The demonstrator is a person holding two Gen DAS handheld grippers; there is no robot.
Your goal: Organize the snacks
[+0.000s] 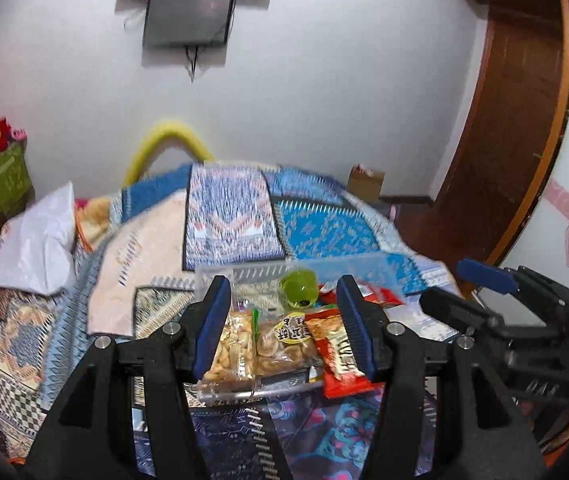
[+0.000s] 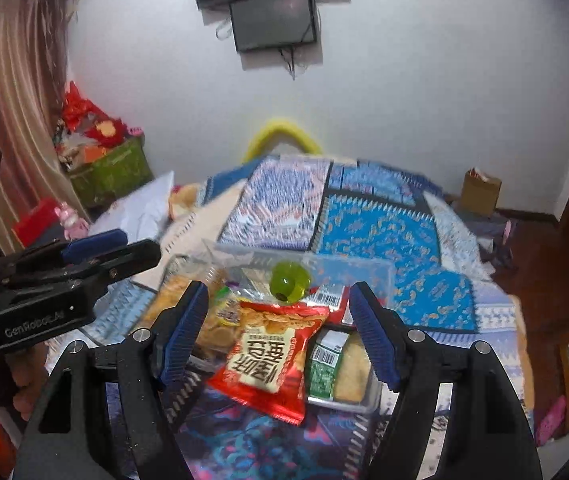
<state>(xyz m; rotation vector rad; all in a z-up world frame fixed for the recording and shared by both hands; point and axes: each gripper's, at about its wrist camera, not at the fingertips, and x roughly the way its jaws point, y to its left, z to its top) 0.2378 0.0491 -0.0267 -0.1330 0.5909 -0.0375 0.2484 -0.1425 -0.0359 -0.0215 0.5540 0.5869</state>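
Clear ribbed plastic tray on a patchwork quilt, piled with crinkly snack packs: glossy red packet overhanging the near rim, clear bag of pale biscuits, round green jelly cup behind. Left gripper and right gripper both spread wide, empty, with the heap showing between the jaws.

One clear bin, one green jelly cup, several snack packets.
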